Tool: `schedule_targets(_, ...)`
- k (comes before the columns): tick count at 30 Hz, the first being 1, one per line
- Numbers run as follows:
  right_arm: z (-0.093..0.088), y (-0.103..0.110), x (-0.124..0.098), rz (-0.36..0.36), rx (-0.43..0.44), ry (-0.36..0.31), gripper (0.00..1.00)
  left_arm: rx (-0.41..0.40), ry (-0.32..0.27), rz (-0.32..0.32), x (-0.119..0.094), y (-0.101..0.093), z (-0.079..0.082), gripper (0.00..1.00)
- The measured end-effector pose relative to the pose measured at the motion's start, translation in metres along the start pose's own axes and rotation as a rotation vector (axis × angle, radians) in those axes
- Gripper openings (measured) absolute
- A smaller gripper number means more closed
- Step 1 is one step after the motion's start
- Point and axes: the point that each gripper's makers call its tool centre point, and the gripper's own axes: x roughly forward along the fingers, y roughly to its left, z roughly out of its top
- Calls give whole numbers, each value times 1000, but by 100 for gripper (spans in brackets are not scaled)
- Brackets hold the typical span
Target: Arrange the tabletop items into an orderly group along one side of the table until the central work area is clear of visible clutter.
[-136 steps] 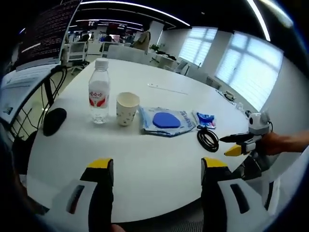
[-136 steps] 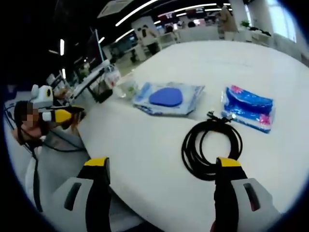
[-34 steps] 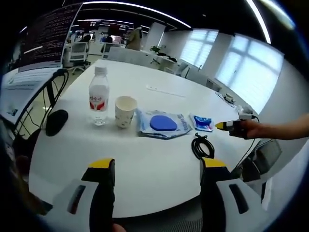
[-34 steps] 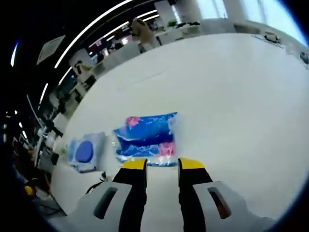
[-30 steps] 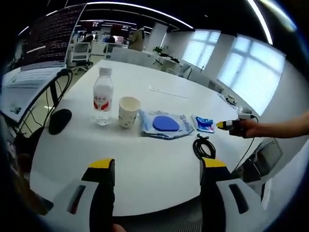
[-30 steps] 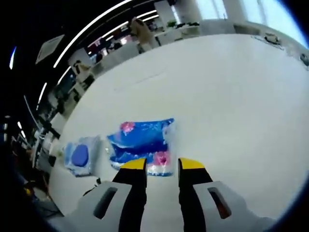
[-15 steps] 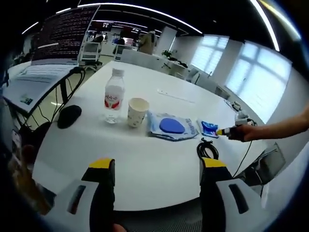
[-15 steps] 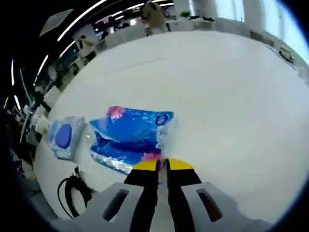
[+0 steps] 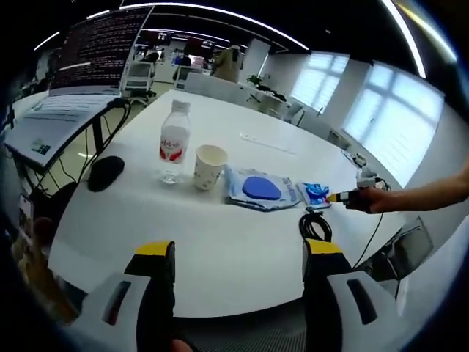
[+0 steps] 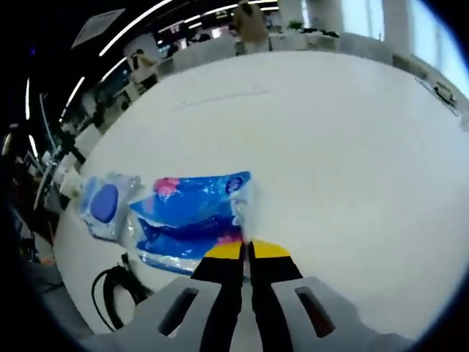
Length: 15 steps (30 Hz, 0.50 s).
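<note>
The right gripper [image 10: 246, 251] is pinching the blue tissue pack [image 10: 192, 213] at its near corner (jaws nearly together), the pack's length running leftward toward the coiled black cable [image 10: 115, 293].

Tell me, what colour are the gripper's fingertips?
Yellow fingertips, clearest in the left gripper view.

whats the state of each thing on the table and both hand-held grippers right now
water bottle: upright, capped
paper cup: upright, open top
clear pouch with blue pad: lying flat
blue tissue pack: lying flat, edge pinched
black cable: coiled, lying flat
computer mouse: resting near the table edge
left hand-held gripper: open, holding nothing
right hand-held gripper: shut on the blue tissue pack
</note>
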Motion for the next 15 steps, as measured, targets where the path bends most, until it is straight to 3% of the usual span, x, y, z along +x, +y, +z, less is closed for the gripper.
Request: schedule_targets(15, -2, 4, -2, 19, 16, -8, 4, 20, 4, -19, 5, -4, 3, 71)
